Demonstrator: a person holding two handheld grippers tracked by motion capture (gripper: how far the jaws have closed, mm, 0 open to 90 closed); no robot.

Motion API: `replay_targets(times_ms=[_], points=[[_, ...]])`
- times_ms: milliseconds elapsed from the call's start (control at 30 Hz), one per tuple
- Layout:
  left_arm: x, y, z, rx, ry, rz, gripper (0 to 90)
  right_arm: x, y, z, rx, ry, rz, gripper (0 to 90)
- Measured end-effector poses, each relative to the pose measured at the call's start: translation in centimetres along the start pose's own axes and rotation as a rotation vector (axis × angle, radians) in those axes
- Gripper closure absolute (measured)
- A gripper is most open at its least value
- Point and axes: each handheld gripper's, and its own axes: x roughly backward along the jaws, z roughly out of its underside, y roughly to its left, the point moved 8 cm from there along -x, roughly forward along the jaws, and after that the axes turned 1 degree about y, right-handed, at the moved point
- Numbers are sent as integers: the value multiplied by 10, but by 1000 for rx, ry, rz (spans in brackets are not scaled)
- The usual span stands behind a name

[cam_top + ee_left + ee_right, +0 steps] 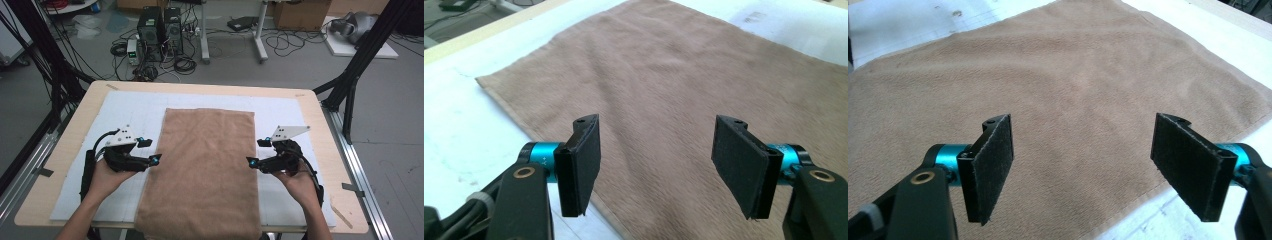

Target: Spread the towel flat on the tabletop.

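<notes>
— Towel (202,172) first: where is it?
— Spread flat on the white mat (130,107), its near end hanging over the table edge.
— And the grippers?
— Left gripper (156,159) at the towel's left edge, right gripper (250,162) at its right edge, both gaping, empty.
— So?
— Probably approach; next, pinch both edges to fold.

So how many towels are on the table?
1. The brown towel lies flat in the middle of the table, between the two grippers. Another could hide underneath.
</notes>
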Motion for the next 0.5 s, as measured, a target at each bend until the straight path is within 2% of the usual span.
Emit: replay_targets(times_ms=[133, 300, 500], points=[[1, -1, 2, -1, 16, -2, 364, -1, -2, -3, 0, -5, -5, 238], [7, 3, 1, 20, -7, -6, 365, -4, -1, -4, 5, 2, -11, 237], [6, 3, 2, 17, -8, 3, 363, -4, -1, -5, 5, 12, -9, 236]])
